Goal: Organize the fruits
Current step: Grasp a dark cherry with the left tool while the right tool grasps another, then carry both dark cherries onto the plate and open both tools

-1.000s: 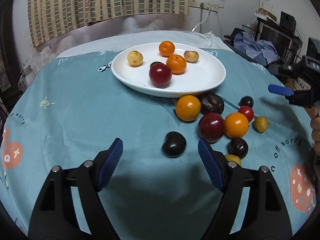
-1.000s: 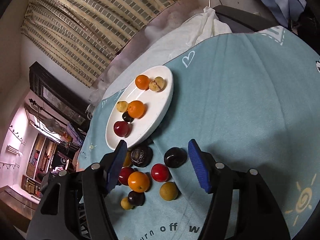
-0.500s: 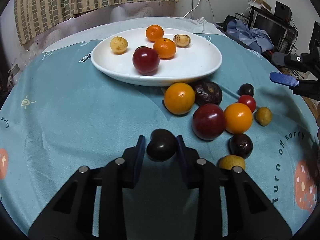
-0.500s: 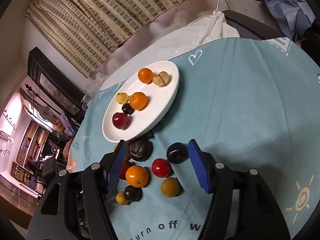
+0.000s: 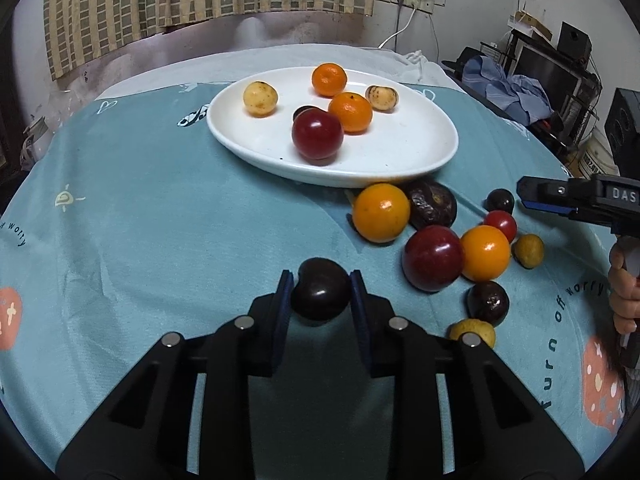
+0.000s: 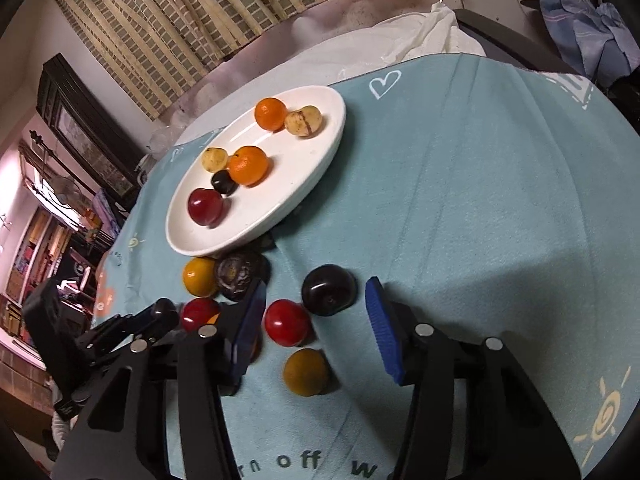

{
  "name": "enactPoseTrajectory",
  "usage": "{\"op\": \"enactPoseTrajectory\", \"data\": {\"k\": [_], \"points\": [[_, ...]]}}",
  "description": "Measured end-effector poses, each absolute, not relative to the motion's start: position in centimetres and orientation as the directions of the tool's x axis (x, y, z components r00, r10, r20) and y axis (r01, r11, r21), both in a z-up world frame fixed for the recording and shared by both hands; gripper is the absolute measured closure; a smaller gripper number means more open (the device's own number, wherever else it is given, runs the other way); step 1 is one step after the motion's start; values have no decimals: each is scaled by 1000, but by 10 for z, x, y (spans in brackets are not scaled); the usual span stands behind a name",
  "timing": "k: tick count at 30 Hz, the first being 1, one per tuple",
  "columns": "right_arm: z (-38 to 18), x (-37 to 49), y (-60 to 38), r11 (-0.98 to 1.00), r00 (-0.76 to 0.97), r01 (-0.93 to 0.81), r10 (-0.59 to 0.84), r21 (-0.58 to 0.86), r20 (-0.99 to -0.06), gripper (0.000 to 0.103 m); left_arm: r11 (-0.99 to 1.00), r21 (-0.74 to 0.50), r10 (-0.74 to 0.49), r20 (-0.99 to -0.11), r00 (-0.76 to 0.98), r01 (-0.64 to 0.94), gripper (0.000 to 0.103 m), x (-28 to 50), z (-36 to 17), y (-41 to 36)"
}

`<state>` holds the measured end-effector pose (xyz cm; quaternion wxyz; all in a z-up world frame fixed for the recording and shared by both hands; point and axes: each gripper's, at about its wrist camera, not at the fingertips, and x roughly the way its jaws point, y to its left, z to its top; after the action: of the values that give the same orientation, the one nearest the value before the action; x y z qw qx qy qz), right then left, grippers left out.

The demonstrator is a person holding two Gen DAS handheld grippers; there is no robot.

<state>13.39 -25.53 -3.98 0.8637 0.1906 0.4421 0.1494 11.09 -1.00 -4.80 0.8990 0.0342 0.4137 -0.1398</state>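
Observation:
My left gripper (image 5: 321,294) is shut on a dark plum (image 5: 320,294) and holds it just above the teal cloth, in front of the white plate (image 5: 420,148). The plate holds two oranges, a red plum (image 5: 317,135), two yellow fruits and a small dark one. Several loose fruits lie right of the plate, among them an orange (image 5: 381,212) and a red plum (image 5: 433,258). My right gripper (image 6: 316,330) is open, its fingers on either side of a small red fruit (image 6: 287,322), a dark plum (image 6: 329,289) and a yellow fruit (image 6: 306,372).
The plate also shows in the right wrist view (image 6: 320,152). The round table's edge curves down at the right, with clutter and a dark chair (image 6: 504,36) beyond it. The right gripper shows at the right edge of the left wrist view (image 5: 580,200).
My left gripper closed on the dark plum and lifted it slightly. My right gripper moved a little nearer to the loose fruits and stays open.

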Motion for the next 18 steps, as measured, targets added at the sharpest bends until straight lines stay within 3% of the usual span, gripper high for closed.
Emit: {"op": "enactPoseTrajectory", "data": {"k": [5, 12, 18], "points": [[-45, 139, -248, 905, 567, -97, 392, 413, -725, 57, 958, -47, -217, -758, 615, 281, 74, 111, -50, -12], [-50, 141, -235, 938, 580, -118, 332, 327, -744, 72, 958, -33, -206, -771, 603, 285, 74, 114, -56, -14], [-49, 137, -229, 954, 602, -140, 295, 265, -742, 73, 959, -50, -218, -764, 607, 280, 74, 114, -55, -11]]}}
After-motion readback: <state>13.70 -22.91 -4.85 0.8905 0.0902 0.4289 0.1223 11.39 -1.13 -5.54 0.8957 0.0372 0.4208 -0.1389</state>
